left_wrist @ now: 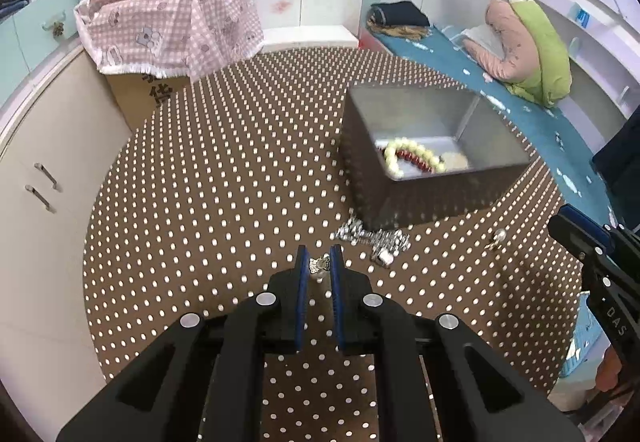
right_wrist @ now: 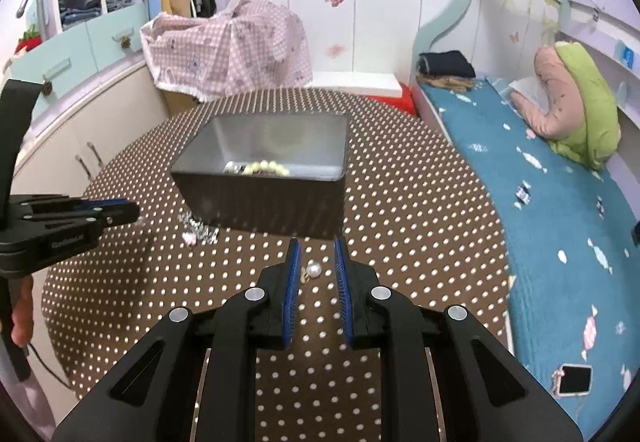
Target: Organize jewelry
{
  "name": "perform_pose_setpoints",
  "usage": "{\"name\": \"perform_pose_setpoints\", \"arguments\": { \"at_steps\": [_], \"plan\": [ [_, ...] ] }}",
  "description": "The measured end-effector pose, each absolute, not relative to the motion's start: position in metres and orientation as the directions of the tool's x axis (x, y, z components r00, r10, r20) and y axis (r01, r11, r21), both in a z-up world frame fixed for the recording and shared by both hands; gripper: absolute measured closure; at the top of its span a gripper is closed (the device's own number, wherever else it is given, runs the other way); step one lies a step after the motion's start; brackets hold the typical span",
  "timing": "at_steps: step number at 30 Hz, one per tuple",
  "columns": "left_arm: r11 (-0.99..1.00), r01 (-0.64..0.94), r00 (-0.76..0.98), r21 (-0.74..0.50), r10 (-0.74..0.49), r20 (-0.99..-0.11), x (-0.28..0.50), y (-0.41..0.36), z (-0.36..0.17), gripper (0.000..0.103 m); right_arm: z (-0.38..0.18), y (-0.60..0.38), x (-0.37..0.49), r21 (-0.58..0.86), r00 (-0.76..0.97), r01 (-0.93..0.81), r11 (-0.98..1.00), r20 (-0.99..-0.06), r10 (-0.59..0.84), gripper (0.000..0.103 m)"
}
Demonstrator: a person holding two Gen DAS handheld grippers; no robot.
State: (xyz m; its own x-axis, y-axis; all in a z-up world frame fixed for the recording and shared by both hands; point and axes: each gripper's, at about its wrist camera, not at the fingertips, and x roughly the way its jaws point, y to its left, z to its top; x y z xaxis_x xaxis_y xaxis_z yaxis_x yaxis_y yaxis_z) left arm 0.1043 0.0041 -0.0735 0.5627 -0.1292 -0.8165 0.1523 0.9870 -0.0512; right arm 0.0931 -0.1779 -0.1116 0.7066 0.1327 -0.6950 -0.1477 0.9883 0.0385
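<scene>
Left hand-held gripper [left_wrist: 319,262] pinched a small silver charm [left_wrist: 319,264] above the worktop [left_wrist: 208,178]; right hand-held gripper [right_wrist: 316,262] stood spread around a pearl earring [right_wrist: 313,269]. Both pieces judged light, slippery; grip the bead.

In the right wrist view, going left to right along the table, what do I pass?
left gripper → silver chain pile → pearl earring between the right gripper fingers → blue bed cover → phone
</scene>
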Motion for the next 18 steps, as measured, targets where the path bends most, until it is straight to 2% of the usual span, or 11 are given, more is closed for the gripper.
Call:
{"name": "perform_pose_setpoints", "arguments": {
  "at_steps": [4,5,6,7,9,11,13,14,17,18],
  "plan": [
    [0.987,0.148,0.569,-0.055,-0.13,-0.812,0.105,0.006,-0.07,0.094,-0.116,-0.176,0.101,0.031,0.686,-0.162,0.986,-0.715,0.135,0.08],
    [0.987,0.149,0.566,-0.059,-0.134,-0.813,0.105,0.006,-0.07,0.094,-0.121,-0.175,0.105,0.031,0.669,-0.152,0.988,-0.732,0.126,0.069],
    [0.987,0.148,0.565,-0.062,-0.136,-0.814,0.106,0.006,-0.071,0.094,-0.128,-0.174,0.11,0.028,0.651,-0.14,0.99,-0.751,0.114,0.051],
    [0.987,0.148,0.561,-0.061,-0.135,-0.817,0.106,0.006,-0.073,0.094,-0.132,-0.172,0.113,0.025,0.646,-0.141,0.99,-0.755,0.111,0.045],
    [0.987,0.151,0.555,-0.061,-0.135,-0.82,0.106,0.005,-0.075,0.094,-0.138,-0.167,0.116,0.026,0.645,-0.16,0.987,-0.754,0.125,0.045],
    [0.987,0.149,0.552,-0.06,-0.133,-0.823,0.108,0.005,-0.077,0.094,-0.147,-0.162,0.122,0.025,0.634,-0.186,0.982,-0.761,0.139,0.047],
    [0.987,0.148,0.553,-0.059,-0.132,-0.822,0.108,0.003,-0.077,0.094,-0.164,-0.159,0.132,0.018,0.597,-0.181,0.983,-0.793,0.125,0.064],
    [0.987,0.149,0.554,-0.057,-0.131,-0.822,0.107,0.003,-0.077,0.094,-0.17,-0.159,0.135,0.028,0.581,-0.181,0.983,-0.803,0.131,0.065],
    [0.987,0.151,0.563,-0.054,-0.131,-0.816,0.107,0.004,-0.076,0.094,-0.159,-0.163,0.128,0.045,0.594,-0.181,0.982,-0.791,0.146,0.085],
    [0.987,0.149,0.564,-0.056,-0.131,-0.815,0.107,0.005,-0.075,0.094,-0.153,-0.166,0.125,0.055,0.594,-0.177,0.983,-0.79,0.151,0.087]
  ]
}}
